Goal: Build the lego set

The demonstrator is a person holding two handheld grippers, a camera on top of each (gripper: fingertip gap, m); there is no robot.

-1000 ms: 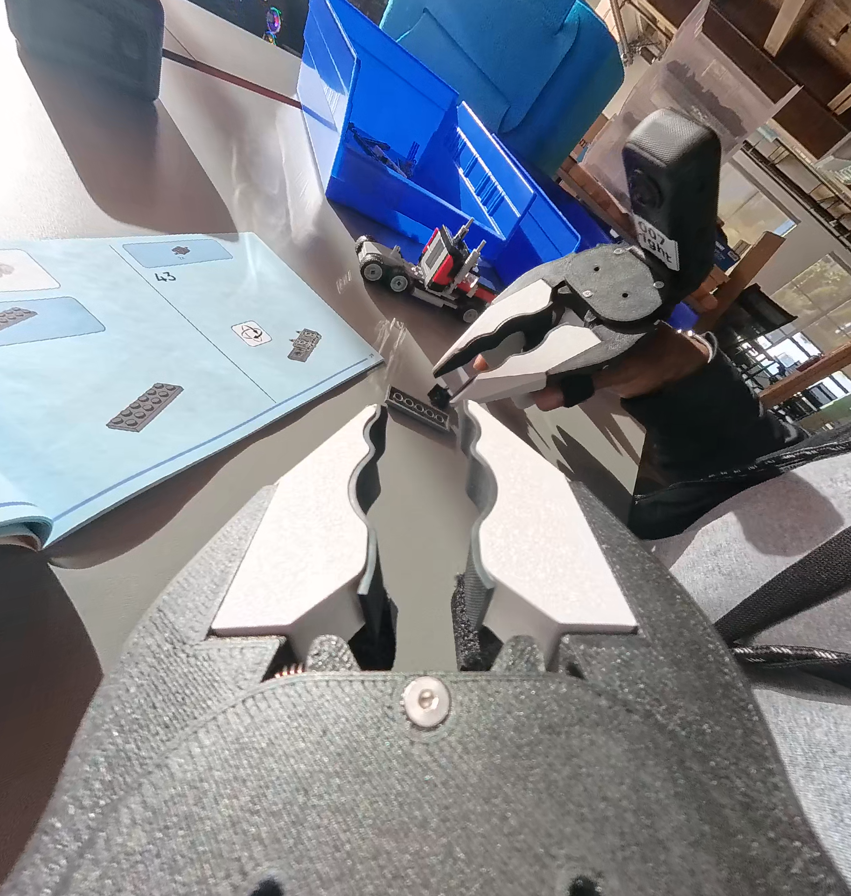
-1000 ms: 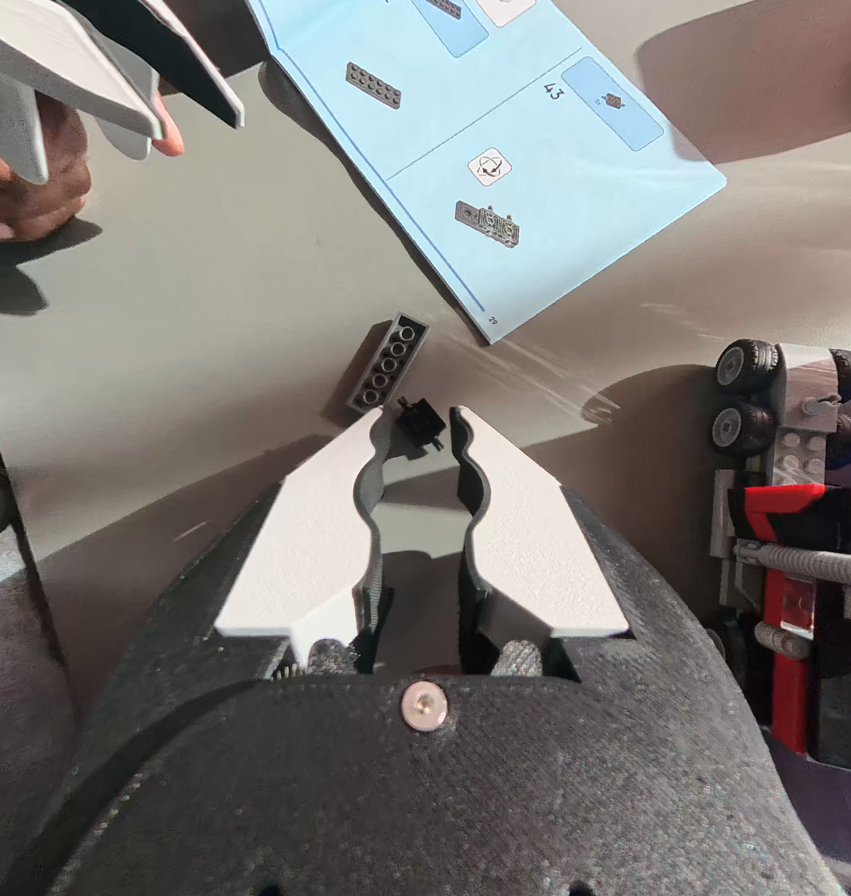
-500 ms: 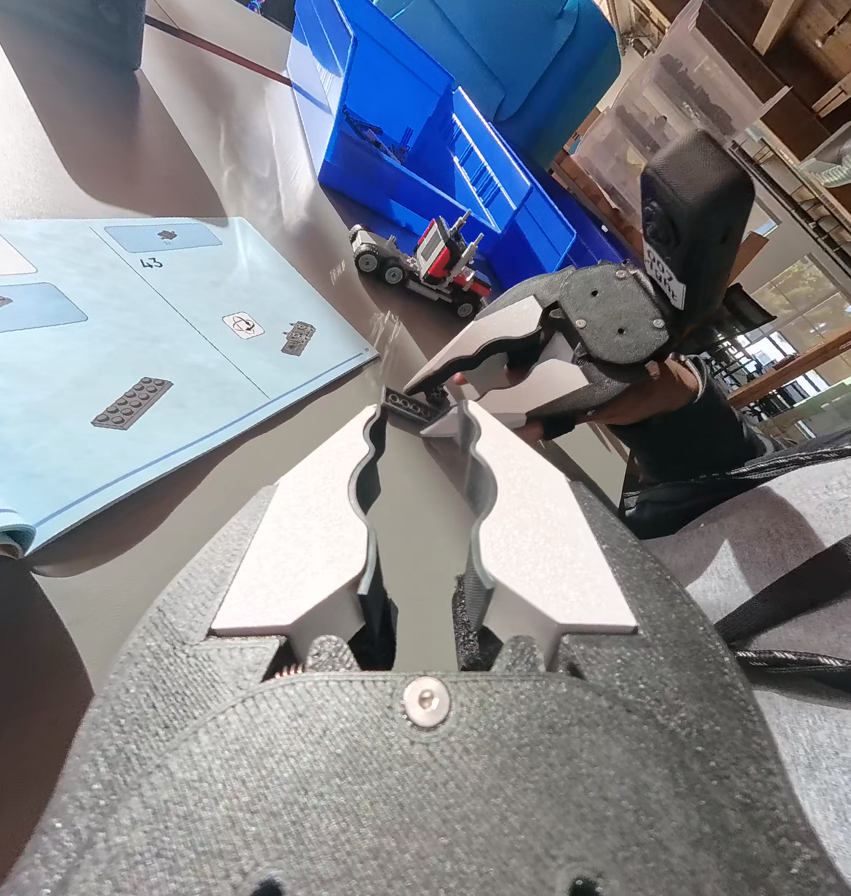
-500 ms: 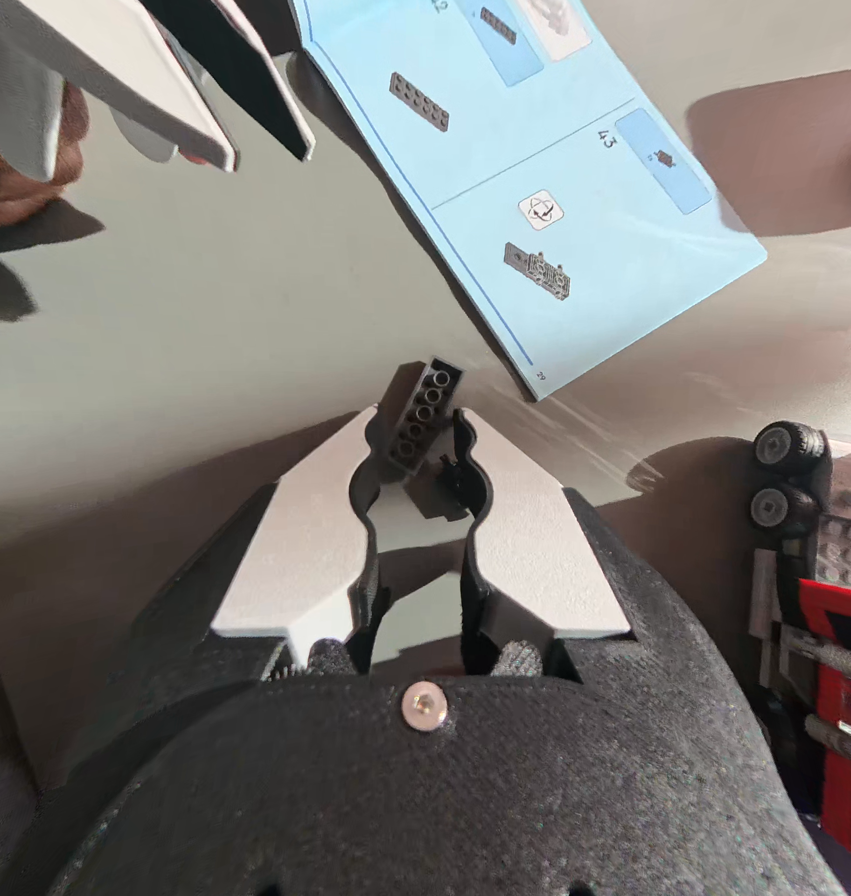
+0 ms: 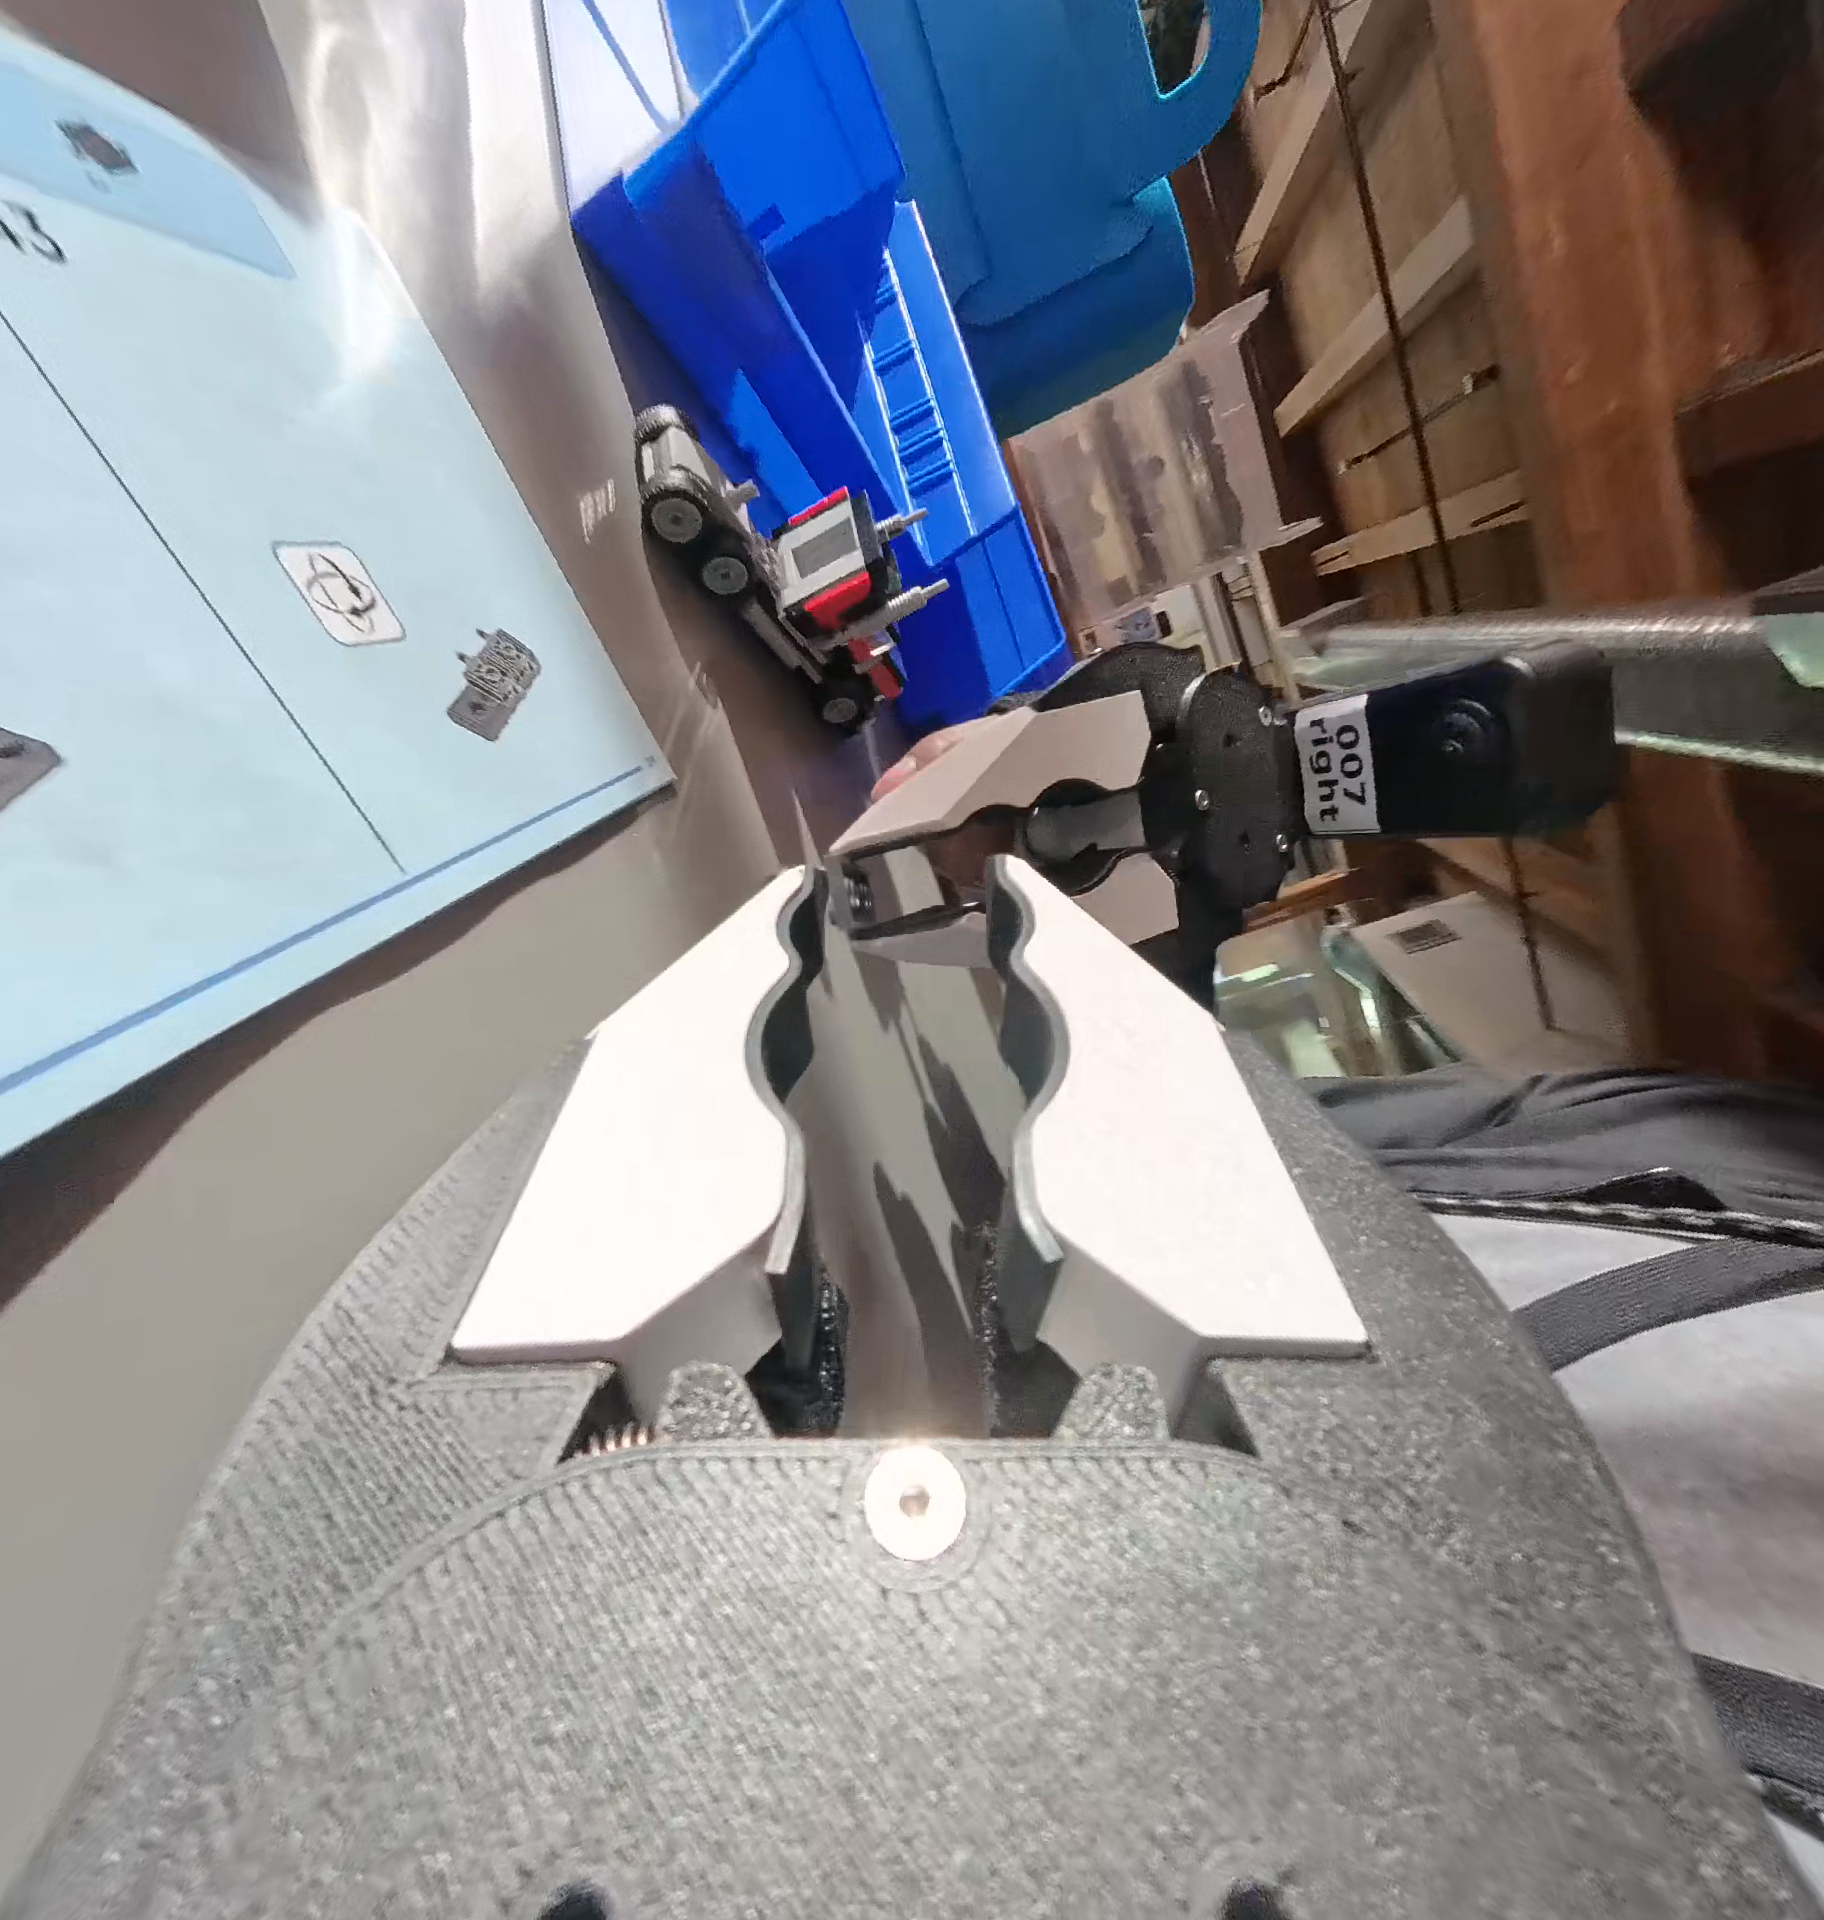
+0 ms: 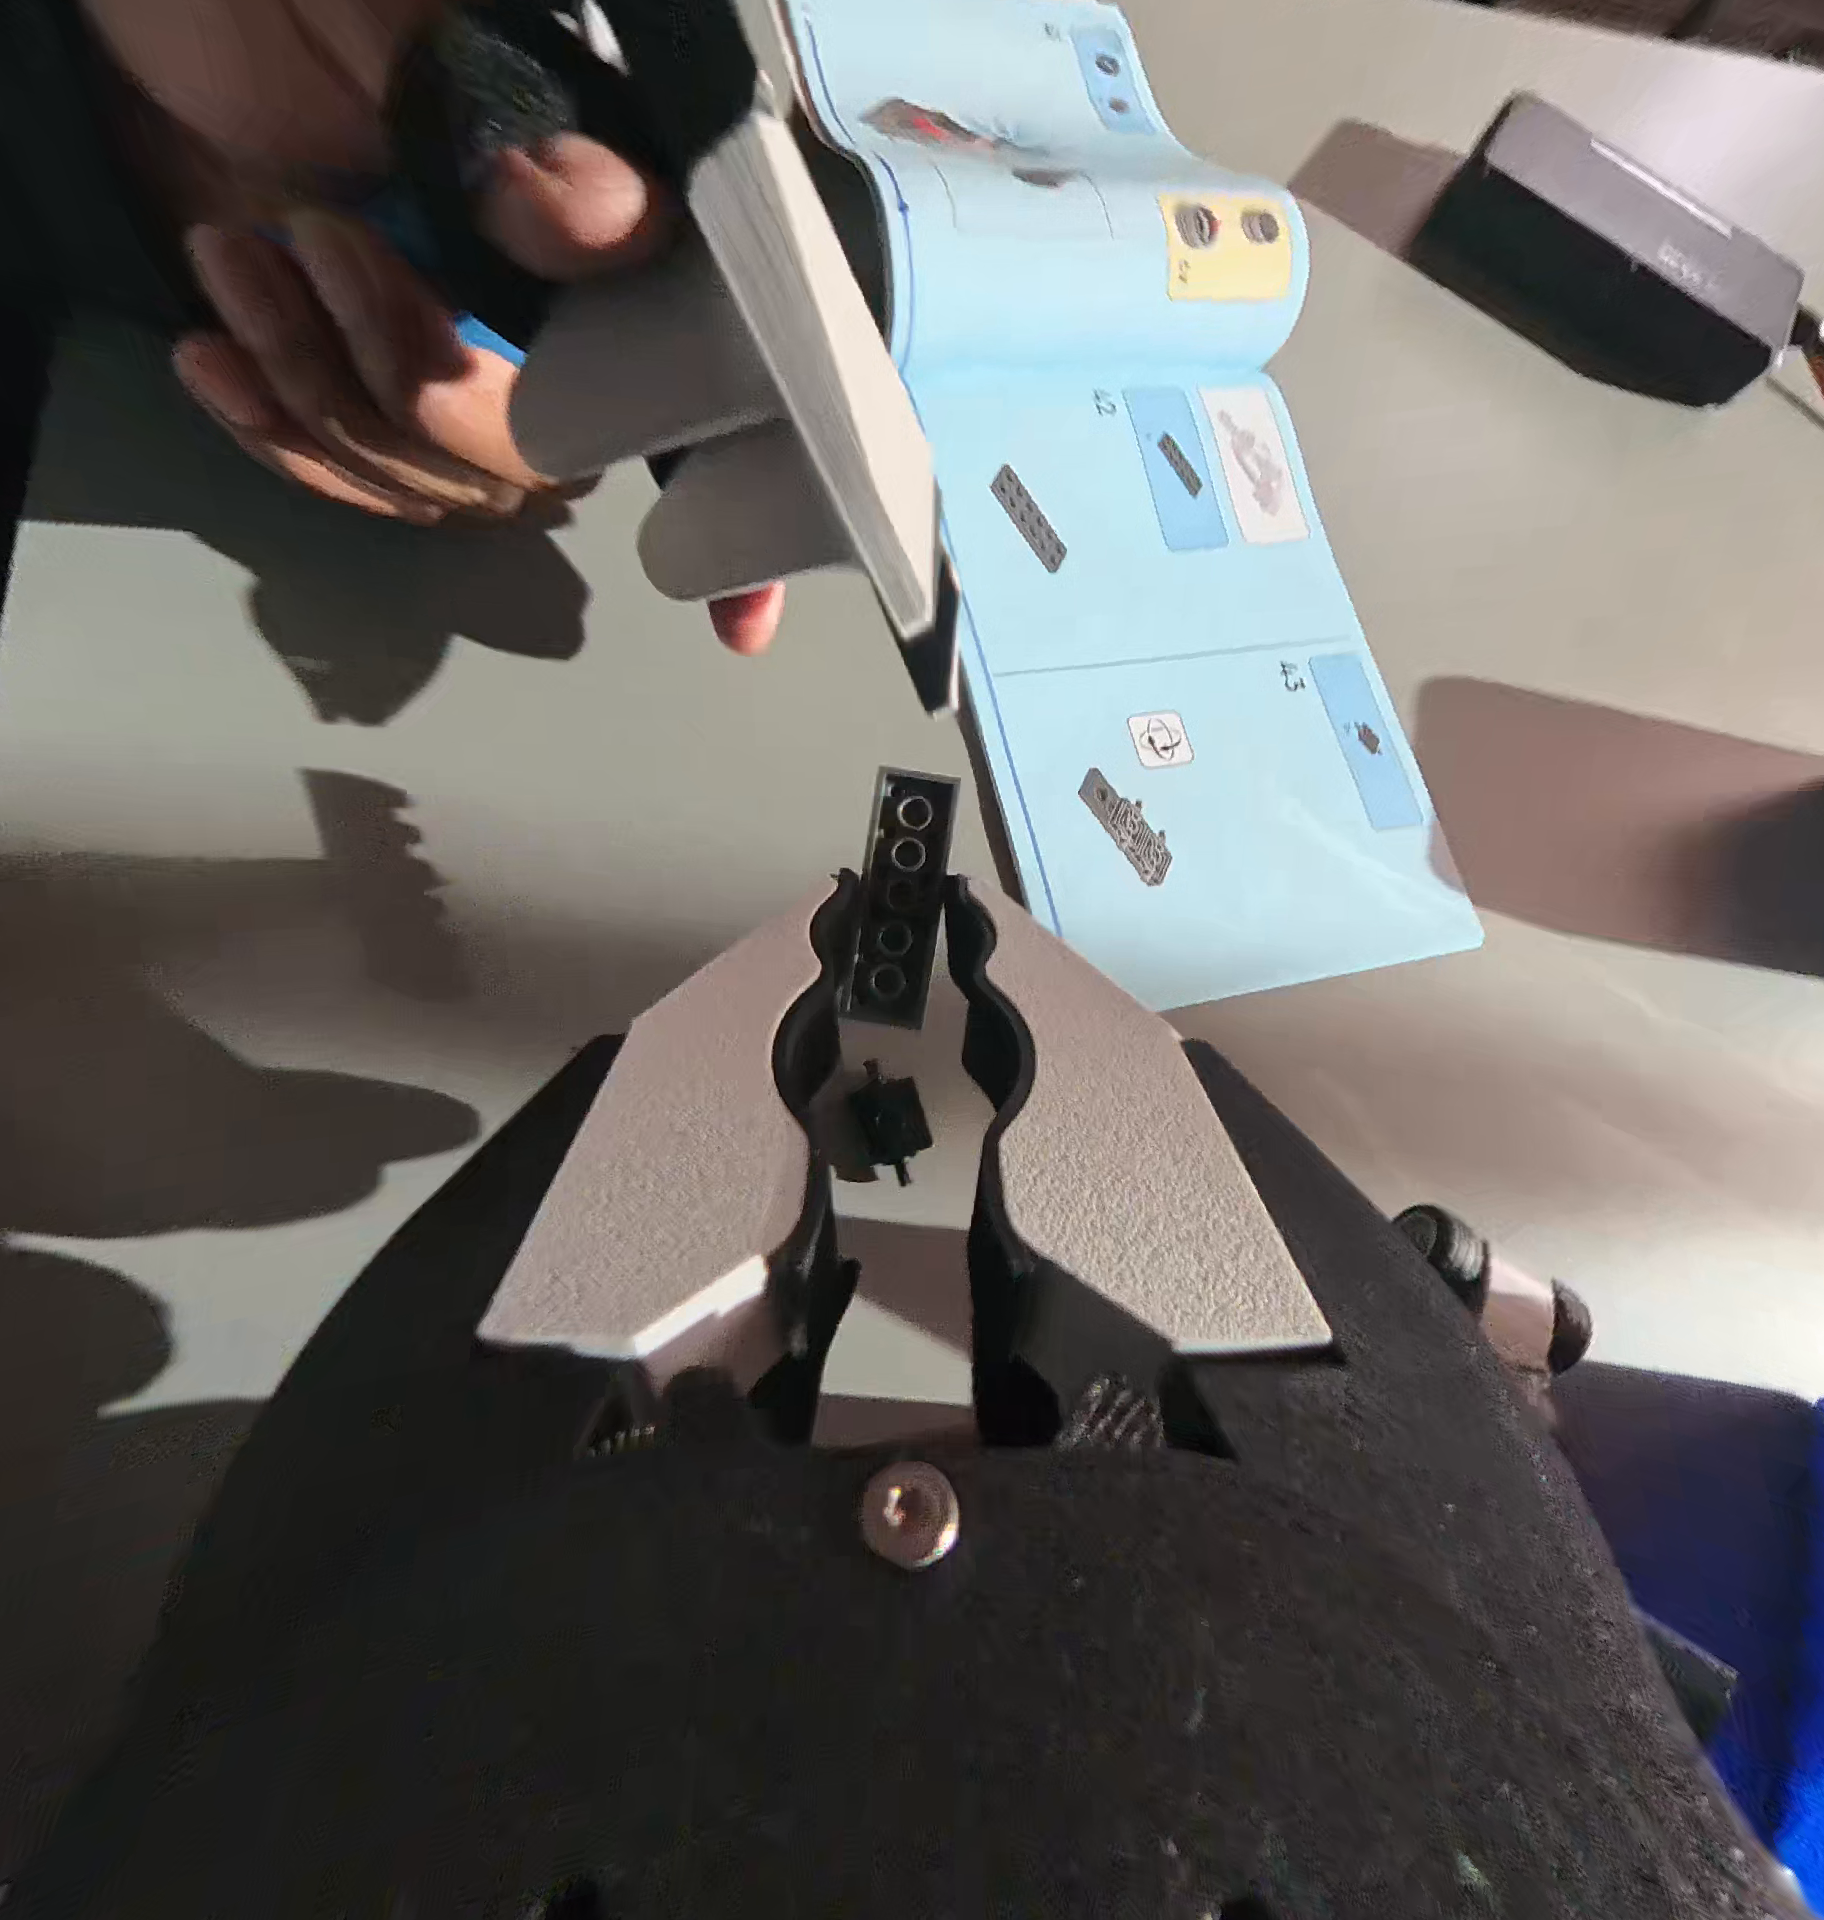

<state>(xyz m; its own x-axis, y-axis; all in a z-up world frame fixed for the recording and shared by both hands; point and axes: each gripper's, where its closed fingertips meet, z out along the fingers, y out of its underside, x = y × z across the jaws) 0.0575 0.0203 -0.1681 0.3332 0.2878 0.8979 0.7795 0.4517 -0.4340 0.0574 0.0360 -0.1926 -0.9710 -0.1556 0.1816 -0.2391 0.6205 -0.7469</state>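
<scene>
My right gripper [image 6: 895, 896] is shut on a long dark grey plate [image 6: 906, 831], which sticks out ahead of the fingertips with its tubed underside facing the camera. A small black piece [image 6: 887, 1127] lies on the table below, seen through the gap between the fingers. My left gripper [image 5: 908, 888] is open and empty, tilted on its side, with its tips right beside the right gripper [image 5: 854, 906]. It shows in the right wrist view as the left gripper [image 6: 929, 665], held by a hand just above the plate.
An open light blue instruction booklet [image 5: 212, 623] [image 6: 1199, 727] lies beside the grippers. A part-built red, grey and black truck [image 5: 783, 592] stands in front of blue bins [image 5: 783, 270]. A black box [image 6: 1594, 260] sits at the table's far side. Less than 4 cm separates the two grippers' tips.
My right gripper has moved forward past the small black piece, closed on the grey plate and lifted it. My left gripper has rolled onto its side and come closer to the right one.
</scene>
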